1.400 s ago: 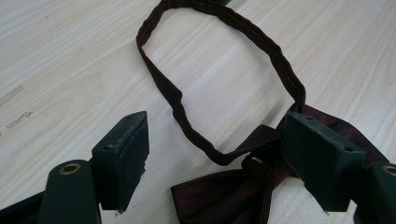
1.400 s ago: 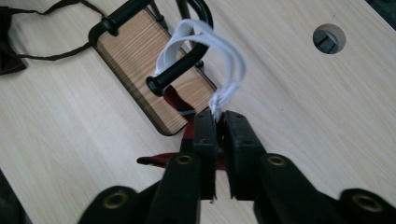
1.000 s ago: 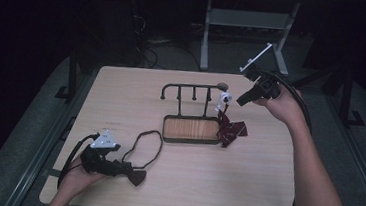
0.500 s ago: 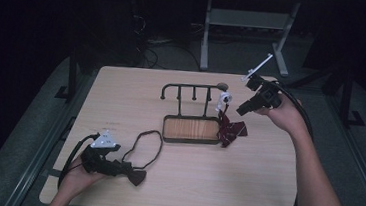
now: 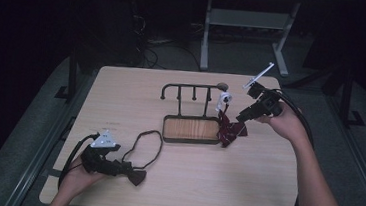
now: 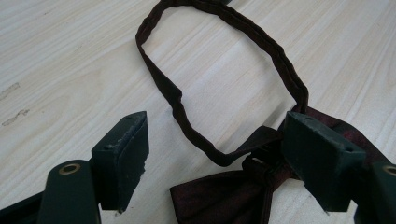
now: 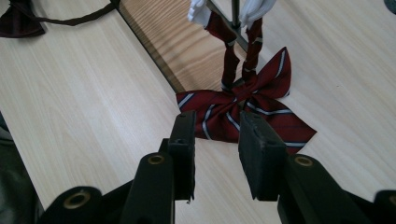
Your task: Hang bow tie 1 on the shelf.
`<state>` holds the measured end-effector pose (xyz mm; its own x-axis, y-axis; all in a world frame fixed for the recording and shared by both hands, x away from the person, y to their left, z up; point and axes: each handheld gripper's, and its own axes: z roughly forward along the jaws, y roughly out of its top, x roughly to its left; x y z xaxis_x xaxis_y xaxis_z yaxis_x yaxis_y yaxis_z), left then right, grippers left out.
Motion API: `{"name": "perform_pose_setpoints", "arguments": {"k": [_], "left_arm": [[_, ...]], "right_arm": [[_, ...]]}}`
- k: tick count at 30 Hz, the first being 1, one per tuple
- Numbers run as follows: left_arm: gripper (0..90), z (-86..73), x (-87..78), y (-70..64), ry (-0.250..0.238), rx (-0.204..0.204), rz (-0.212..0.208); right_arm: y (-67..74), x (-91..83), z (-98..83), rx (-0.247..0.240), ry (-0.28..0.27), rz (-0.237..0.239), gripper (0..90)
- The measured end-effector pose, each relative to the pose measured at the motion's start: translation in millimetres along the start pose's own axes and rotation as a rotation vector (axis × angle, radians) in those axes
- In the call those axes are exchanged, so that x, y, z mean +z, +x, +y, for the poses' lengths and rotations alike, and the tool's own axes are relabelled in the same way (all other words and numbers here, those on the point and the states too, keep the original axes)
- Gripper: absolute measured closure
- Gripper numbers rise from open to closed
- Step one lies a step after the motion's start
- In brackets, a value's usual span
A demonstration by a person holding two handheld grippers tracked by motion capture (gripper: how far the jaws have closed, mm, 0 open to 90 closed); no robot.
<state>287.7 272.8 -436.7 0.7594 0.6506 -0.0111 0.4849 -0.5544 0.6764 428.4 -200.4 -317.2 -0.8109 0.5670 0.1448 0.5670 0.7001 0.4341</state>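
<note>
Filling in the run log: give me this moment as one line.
right claw: opening, nothing gripped, over striped bow tie | tie hangs from rack | left claw: open around dark bow tie

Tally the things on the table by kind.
Bow ties: 2 (dark one, striped red one)
Racks with wooden base: 1
Total: 3
</note>
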Motion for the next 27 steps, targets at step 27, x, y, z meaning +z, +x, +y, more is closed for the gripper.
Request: {"name": "perform_pose_setpoints", "arguments": {"k": [27], "left_arm": [[22.7, -1.3, 0.6, 1.1, -0.008, -0.008, 0.005]], "right_arm": [[12.6, 29.5, -31.6, -0.012, -0.011, 0.052, 56.0]]}}
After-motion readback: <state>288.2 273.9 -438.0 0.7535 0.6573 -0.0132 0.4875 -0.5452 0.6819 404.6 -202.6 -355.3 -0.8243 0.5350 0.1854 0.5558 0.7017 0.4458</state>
